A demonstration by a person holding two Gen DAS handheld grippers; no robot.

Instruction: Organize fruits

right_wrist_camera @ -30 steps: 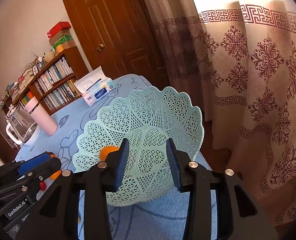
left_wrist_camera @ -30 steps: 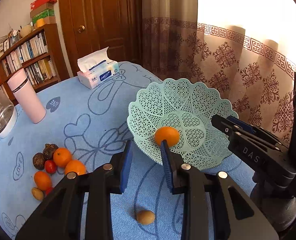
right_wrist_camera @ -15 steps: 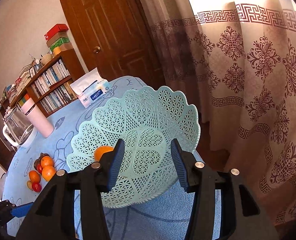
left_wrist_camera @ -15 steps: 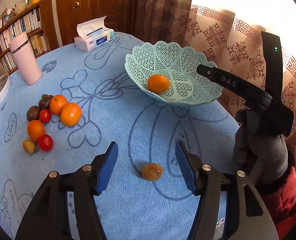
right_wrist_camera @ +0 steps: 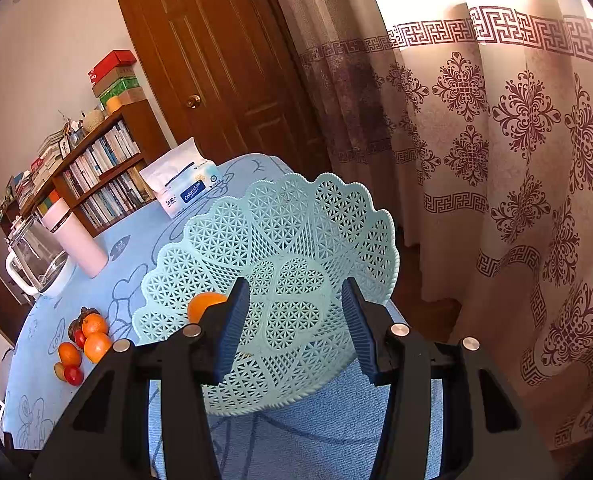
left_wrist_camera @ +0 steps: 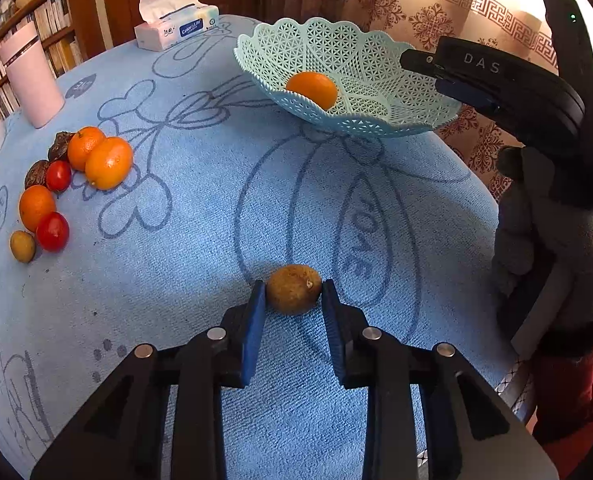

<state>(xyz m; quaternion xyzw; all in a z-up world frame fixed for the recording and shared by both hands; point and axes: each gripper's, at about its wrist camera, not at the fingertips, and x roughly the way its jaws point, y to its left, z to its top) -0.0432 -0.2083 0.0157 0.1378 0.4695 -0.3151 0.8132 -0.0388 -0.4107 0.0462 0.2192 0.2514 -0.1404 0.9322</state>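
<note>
A small brown fruit lies on the blue tablecloth between the blue pads of my left gripper, whose jaws stand at its sides; I cannot tell if they press it. A mint lattice basket at the far right holds one orange. My right gripper is open and empty above the basket; it shows in the left wrist view. Oranges, red tomatoes and dark fruits lie grouped at the left.
A tissue box, a pink tumbler and a glass kettle stand at the table's far side. A bookshelf, a door and patterned curtains lie beyond. The table edge drops off at the right.
My left gripper has pulled back from the basket, come down to the cloth and narrowed around the brown fruit. My right gripper has opened a little wider above the basket.
</note>
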